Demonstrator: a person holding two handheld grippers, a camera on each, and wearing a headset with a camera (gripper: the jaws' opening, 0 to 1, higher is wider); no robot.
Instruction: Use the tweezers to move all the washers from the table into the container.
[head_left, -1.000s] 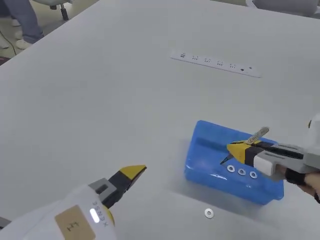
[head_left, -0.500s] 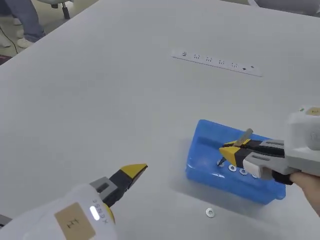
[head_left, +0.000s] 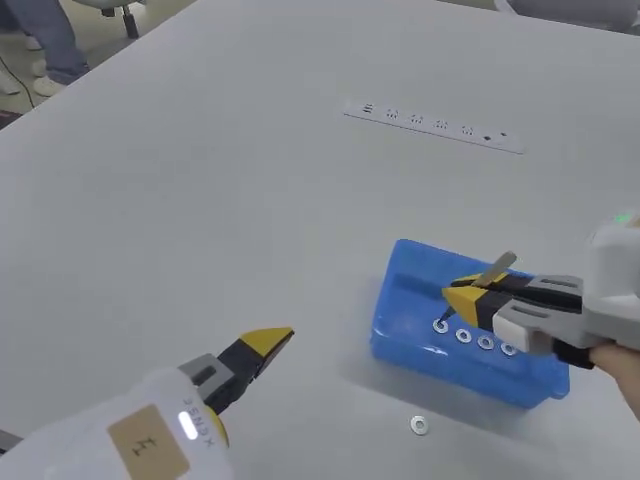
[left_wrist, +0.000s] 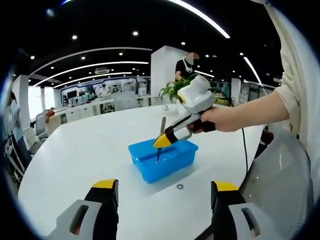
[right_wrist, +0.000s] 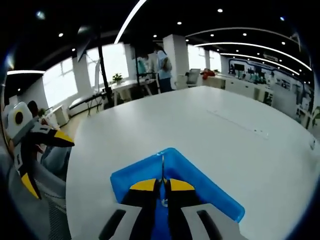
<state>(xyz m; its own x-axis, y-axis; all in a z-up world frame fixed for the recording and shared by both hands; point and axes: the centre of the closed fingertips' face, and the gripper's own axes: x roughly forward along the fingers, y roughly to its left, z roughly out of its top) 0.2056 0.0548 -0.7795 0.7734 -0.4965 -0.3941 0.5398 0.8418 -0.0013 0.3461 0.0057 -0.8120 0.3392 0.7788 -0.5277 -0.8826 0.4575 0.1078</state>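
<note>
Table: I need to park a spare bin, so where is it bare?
The table is bare across the wide stretch between the power strip and the left claw, left of the blue container. It is crowded at the container, where the right claw holds tweezers, with one washer lying just in front.

Glossy blue plastic container (head_left: 405, 300) — shiny metal washers (head_left: 464, 336)

The tweezers (head_left: 497, 268) have brought a 4th washer (head_left: 441, 326) into the container (head_left: 398, 295).
</note>
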